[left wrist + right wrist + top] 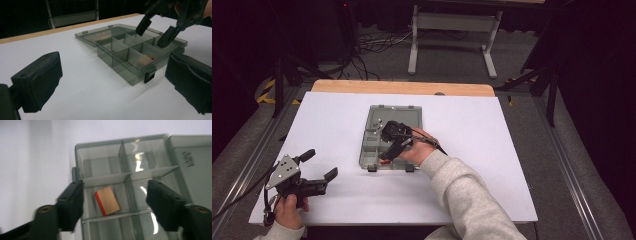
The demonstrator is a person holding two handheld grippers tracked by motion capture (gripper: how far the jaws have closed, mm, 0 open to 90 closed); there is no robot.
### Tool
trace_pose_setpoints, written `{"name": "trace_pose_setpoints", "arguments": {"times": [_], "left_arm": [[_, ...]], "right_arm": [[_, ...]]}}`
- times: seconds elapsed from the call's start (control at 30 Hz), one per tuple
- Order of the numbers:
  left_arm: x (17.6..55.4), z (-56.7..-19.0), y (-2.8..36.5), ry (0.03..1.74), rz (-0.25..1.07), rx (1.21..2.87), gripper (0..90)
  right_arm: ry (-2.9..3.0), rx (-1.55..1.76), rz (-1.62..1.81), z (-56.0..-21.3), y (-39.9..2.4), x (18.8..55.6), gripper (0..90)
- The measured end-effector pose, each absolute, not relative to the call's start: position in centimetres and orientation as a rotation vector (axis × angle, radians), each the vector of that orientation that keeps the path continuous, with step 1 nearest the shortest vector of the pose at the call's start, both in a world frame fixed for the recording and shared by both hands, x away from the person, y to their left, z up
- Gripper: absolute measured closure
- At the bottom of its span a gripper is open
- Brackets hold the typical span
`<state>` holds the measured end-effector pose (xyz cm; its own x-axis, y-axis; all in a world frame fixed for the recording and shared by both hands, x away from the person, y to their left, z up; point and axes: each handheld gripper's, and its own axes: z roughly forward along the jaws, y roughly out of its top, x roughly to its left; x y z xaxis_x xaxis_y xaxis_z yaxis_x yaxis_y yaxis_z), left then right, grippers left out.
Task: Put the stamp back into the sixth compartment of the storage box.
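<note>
Right gripper view: right gripper [115, 202], jaws wide, hovering over a small red-edged wooden block [107, 200] at frame centre.
Smoky translucent plastic compartment box [100, 165] risks being struck on its dividers; left gripper [319, 167], lower left in the high view, is idling wide open.

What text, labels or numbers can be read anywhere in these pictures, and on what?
Box lid: raised lettering in the right gripper view, turned sideways and too blurred to read.
Wooden block with the red edge: no marking visible.
Nothing else carries readable text.
</note>
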<state>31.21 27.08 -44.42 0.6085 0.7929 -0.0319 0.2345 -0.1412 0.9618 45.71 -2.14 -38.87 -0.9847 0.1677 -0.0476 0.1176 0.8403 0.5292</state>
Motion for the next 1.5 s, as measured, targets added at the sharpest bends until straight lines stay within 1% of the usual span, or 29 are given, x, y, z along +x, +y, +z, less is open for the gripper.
{"name": "trace_pose_setpoints", "arguments": {"times": [0.03, 0.07, 0.1, 0.37, 0.5, 1.03, 1.5], "left_arm": [[31.2, -44.4, 27.1, 0.857, 0.607, 1.687, 1.9], [31.2, -44.4, 27.1, 0.857, 0.607, 1.687, 1.9], [31.2, -44.4, 27.1, 0.857, 0.607, 1.687, 1.9], [31.2, -44.4, 27.1, 0.857, 0.606, 1.684, 1.9], [31.2, -44.4, 27.1, 0.857, 0.611, 1.678, 1.9], [31.2, -44.4, 27.0, 0.859, 0.610, 1.678, 1.9], [31.2, -44.4, 27.0, 0.861, 0.612, 1.677, 1.9]], "right_arm": [[2.902, 0.245, 0.871, -38.2, -2.3, 45.6, 22.1], [2.896, 0.253, 0.885, -37.9, -2.4, 45.5, 19.6], [2.896, 0.253, 0.885, -37.9, -2.4, 45.5, 19.6], [2.824, 0.272, 0.961, -36.3, -3.3, 44.8, 0.4], [2.818, 0.290, 1.028, -35.7, -3.9, 44.6, 0.1], [2.730, 0.286, 1.116, -34.3, -6.2, 42.5, 0.1], [2.622, 0.349, 1.188, -33.2, -10.4, 40.5, 0.1]]}}
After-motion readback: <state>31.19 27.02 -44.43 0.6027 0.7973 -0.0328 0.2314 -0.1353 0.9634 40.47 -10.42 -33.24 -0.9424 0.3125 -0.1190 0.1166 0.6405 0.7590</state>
